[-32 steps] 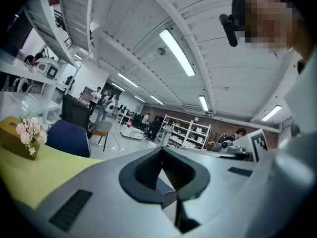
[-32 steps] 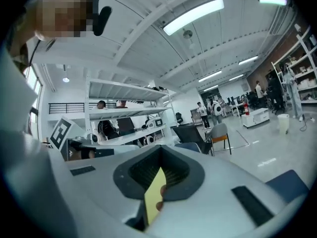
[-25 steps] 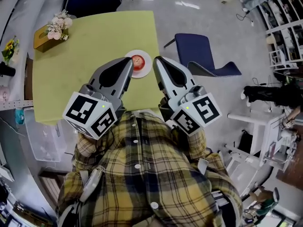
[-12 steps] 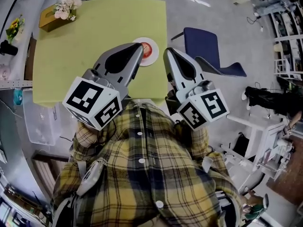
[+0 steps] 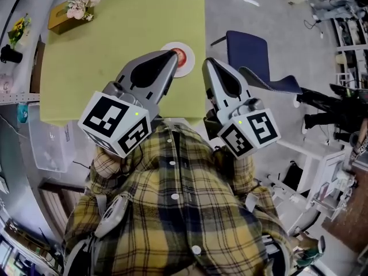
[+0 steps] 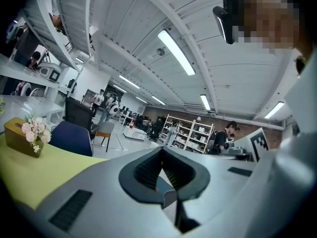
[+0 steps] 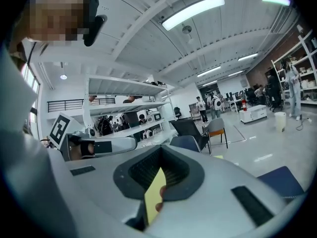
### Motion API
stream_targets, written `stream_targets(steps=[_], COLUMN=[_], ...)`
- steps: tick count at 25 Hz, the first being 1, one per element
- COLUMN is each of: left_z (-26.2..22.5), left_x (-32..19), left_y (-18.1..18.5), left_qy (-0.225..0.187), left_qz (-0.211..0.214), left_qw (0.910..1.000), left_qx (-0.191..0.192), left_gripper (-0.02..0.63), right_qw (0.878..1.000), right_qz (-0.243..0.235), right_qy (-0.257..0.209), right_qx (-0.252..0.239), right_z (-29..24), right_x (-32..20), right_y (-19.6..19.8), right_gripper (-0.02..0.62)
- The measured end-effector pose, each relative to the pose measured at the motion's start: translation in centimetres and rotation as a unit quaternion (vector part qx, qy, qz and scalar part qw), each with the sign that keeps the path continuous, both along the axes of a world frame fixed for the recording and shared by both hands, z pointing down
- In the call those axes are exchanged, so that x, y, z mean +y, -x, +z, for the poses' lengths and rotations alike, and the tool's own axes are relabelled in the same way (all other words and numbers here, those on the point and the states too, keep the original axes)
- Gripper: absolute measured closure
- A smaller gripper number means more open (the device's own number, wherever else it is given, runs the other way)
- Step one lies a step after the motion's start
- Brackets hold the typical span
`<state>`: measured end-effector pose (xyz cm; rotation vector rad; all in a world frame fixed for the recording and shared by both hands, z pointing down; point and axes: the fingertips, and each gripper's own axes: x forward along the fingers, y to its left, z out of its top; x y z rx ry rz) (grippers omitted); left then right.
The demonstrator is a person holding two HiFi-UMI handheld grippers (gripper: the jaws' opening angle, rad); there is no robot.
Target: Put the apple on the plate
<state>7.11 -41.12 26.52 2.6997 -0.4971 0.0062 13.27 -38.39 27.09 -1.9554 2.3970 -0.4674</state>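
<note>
A red apple (image 5: 180,55) sits on a small white plate (image 5: 188,64) near the right edge of the yellow-green table (image 5: 103,56). Both grippers are held close to the person's chest and point toward the table. My left gripper (image 5: 171,54) is shut with nothing in it, and in the head view its tip overlaps the plate's left edge. My right gripper (image 5: 206,62) is shut and empty, just right of the plate and over the table's edge. In the right gripper view a sliver of the table and a bit of the apple (image 7: 158,207) show through the gap behind the meeting jaw tips.
A blue chair (image 5: 253,68) stands on the floor right of the table. A box with pink flowers (image 5: 72,9) sits at the table's far left corner. A clear plastic bin (image 5: 49,148) lies left of the table, and white racks (image 5: 322,160) stand at the right.
The head camera has shifted, so the table and plate sit higher and more to the right in the picture. Both grippers stay shut and close to the chest.
</note>
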Motion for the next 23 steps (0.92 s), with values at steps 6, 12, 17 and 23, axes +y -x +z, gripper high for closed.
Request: stream_targets(steps=[6, 12, 17, 23], left_z=[0.3, 0.3, -0.3, -1.5], left_x=[-0.5, -0.7, -1.1, -2.3], left_y=[-0.2, -0.3, -0.9, -1.5], left_qy=[0.001, 0.006, 0.013, -0.048], left_qz=[-0.001, -0.008, 0.000, 0.020], left_qw=[1.0000, 1.0000, 0.9999, 0.9984], left_qx=[-0.001, 0.002, 0.011, -0.020], left_gripper=[0.598, 0.598, 0.598, 0.598], right_qw=[1.000, 1.000, 1.000, 0.999], right_qz=[-0.004, -0.017, -0.027, -0.029], right_qy=[0.005, 0.009, 0.009, 0.008], right_qx=[0.003, 0.006, 0.009, 0.019], right_z=[0.4, 0.7, 0.5, 0.1], right_x=[-0.6, -1.1, -1.3, -1.7], right_y=[-0.1, 0.1, 0.2, -0.2], right_gripper=[0.598, 0.599, 0.599, 0.598])
